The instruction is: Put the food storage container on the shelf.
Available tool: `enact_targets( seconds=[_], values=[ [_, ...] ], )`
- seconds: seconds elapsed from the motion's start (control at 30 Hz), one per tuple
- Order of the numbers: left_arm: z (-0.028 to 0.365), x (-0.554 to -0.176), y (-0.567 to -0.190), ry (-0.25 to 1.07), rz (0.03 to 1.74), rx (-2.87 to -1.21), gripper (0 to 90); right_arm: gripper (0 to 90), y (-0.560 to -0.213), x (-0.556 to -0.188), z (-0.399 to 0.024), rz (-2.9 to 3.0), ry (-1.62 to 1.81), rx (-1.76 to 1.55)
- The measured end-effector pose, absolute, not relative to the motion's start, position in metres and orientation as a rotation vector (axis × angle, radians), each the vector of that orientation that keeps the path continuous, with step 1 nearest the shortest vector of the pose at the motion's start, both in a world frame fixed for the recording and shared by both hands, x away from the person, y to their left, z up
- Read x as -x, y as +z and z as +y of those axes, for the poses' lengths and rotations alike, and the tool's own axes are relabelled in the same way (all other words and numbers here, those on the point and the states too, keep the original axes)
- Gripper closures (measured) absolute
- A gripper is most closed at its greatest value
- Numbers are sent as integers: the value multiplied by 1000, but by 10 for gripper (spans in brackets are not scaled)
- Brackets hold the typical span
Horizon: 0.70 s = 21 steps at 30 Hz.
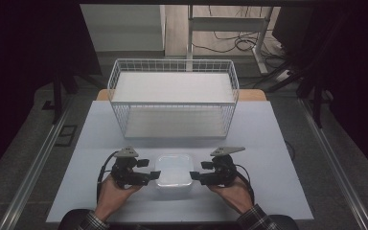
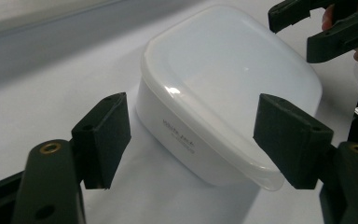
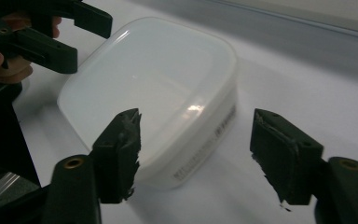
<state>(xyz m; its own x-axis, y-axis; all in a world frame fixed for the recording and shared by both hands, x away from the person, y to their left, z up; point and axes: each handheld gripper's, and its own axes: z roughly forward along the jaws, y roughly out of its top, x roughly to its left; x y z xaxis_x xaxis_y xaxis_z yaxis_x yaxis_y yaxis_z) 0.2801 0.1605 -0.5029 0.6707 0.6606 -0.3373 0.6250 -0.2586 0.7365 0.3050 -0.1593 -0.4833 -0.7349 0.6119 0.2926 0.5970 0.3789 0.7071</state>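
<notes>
Landmark: white lidded container (image 1: 174,169), resting on the tabletop (image 1: 268,143), at the near middle of it.
Left gripper (image 1: 149,174): at the container's left side, pointing toward it; fingers (image 2: 103,135) part open, one to each side of the container's near left corner in the left gripper view. No pad presses on the plastic there.
Right gripper (image 1: 195,175): at the container's right side, pointing toward it; fingers (image 3: 119,154) part open, straddling the container's right corner in the right gripper view. No visible contact with the wall or the lid.
Wire basket (image 1: 172,98): beyond the container, apart from it, standing upright on the far half of the tabletop; nothing is seen inside it.
Step in hand: judged as a two-sided approach to the container, both grippers bracketing it before a grasp. The lid appears seated on the body.
Next move calls for: each gripper to advance until the container's rim or wall lies between its fingers, then both to close evenly, so that the container is not pushed sideways. Smooth plastic may slip; a grip under the lid's lip is judged safer.
Count, containers: one.
Count, lids: one.
Count, wire baskets: one.
Count, grippers: two.
Count, hands: two.
</notes>
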Motion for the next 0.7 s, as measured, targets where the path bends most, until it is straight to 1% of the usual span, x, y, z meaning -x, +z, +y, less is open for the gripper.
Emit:
enact_targets(
  seconds=[0.03, 0.17, 0.23, 0.3, 0.33, 0.4, 0.5, 0.6, 0.7],
  values=[
    [160, -280, -503, 48, 1000, -1957, 280, 355, -483, -305, -159, 2594, 1318, -1137],
    [164, -281, -511, -70, 990, -1926, 321, 401, -488, -311, -154, 2640, 1326, -1204],
    [165, -283, -513, -131, 983, -1911, 366, 455, -490, -313, -156, 2666, 1362, -1269],
    [165, -284, -515, -202, 976, -1893, 440, 500, -493, -316, -157, 2699, 1404, -1312],
    [165, -283, -516, -210, 987, -1883, 439, 504, -494, -317, -157, 2708, 1422, -1336],
    [167, -283, -514, -221, 997, -1879, 472, 548, -494, -318, -159, 2714, 1429, -1370],
    [170, -282, -513, -249, 1018, -1859, 552, 605, -491, -316, -162, 2712, 1434, -1400],
    [171, -281, -510, -260, 1044, -1845, 602, 643, -490, -314, -164, 2696, 1444, -1449],
    [173, -279, -506, -222, 1050, -1826, 691, 725, -488, -312, -168, 2658, 1491, -1488]
  ],
)
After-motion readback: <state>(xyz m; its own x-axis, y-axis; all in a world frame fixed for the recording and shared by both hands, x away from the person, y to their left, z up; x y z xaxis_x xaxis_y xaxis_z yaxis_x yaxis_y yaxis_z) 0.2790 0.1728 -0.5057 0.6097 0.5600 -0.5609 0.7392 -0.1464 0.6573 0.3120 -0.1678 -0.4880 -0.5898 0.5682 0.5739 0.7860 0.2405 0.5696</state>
